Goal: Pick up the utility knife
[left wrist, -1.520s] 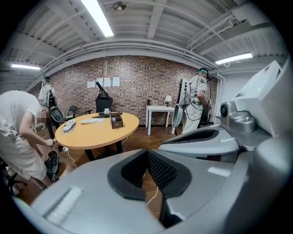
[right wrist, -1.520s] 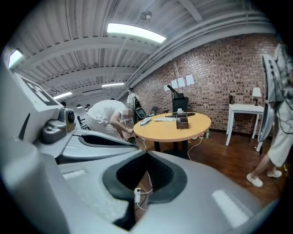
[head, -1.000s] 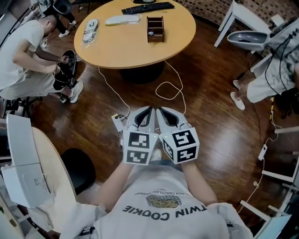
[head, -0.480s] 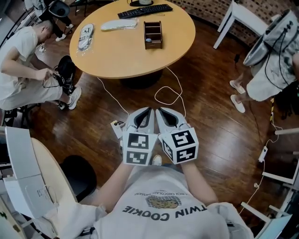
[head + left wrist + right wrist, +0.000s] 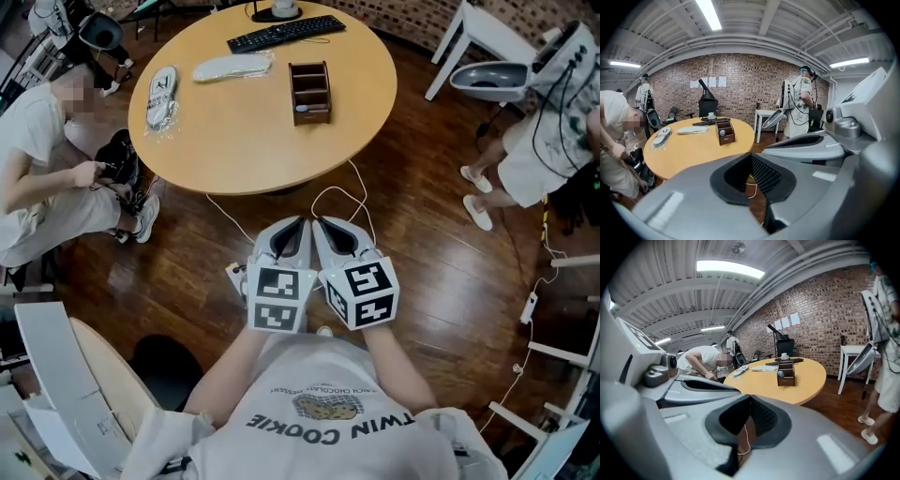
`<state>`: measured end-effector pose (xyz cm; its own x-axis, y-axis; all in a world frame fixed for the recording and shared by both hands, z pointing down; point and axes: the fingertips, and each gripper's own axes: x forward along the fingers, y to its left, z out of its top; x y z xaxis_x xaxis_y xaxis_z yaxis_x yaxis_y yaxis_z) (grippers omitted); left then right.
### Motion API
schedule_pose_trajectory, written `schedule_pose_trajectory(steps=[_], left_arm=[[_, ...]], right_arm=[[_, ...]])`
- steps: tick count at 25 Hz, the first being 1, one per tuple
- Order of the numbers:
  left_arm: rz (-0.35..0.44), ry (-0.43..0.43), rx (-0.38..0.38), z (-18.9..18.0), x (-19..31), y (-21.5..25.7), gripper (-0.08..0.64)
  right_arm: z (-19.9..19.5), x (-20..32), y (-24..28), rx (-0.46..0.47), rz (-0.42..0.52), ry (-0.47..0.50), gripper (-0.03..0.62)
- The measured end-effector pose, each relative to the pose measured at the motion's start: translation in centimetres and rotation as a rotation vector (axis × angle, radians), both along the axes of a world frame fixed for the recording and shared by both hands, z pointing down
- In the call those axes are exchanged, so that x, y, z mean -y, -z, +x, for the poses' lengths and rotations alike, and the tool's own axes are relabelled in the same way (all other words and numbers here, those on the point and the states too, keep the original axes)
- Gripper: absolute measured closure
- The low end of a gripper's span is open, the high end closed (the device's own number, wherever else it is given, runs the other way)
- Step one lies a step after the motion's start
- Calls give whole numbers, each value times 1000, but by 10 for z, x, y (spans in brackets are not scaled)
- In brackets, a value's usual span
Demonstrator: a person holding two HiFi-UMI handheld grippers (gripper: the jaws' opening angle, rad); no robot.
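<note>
**Both claws shut and empty, table out of reach**

Head view. We hold the left gripper [image 5: 292,230] and the right gripper [image 5: 328,230] side by side, close before the chest, over the dark wood floor [image 5: 431,262]. Tucked and paired like this, they read as carried, not reaching. The round table [image 5: 253,141] lies ahead, well apart from both tips. On it are a keyboard [image 5: 286,30] at the far edge, a long white packet [image 5: 232,67] near it, a wooden organizer [image 5: 310,92] toward the right, and a bagged item [image 5: 161,94] near the left rim. We judge the bagged item the likeliest utility knife: a pale body in clear wrap. It is too small here to be sure. A white cable [image 5: 337,202] loops on the floor between us and the table and could snag a foot. A seated person [image 5: 47,159] bends over gear just left of the table.

Left gripper view. The jaws are closed together, the dark pads meeting. Only floor and a bit of cable show through the gap below, and nothing is held. The table sits ahead to the left, with the bagged item at its left edge.

Right gripper view. The same holds here: jaws together, nothing between them. The organizer stands mid-table, and the bagged item lies further left, by the seated person.

Judgement: no part of the pickup has begun. Whichever claw goes for the knife must open first.
</note>
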<state>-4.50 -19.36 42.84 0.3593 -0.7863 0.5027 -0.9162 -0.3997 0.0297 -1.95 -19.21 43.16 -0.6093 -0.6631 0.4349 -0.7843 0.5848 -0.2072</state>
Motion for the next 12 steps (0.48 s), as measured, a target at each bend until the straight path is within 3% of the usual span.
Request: schedule_pose_trajectory(steps=[12], left_arm=[[26, -136, 3, -26, 86, 2, 554]], right_arm=[[-28, 78, 2, -18, 3, -116, 591]])
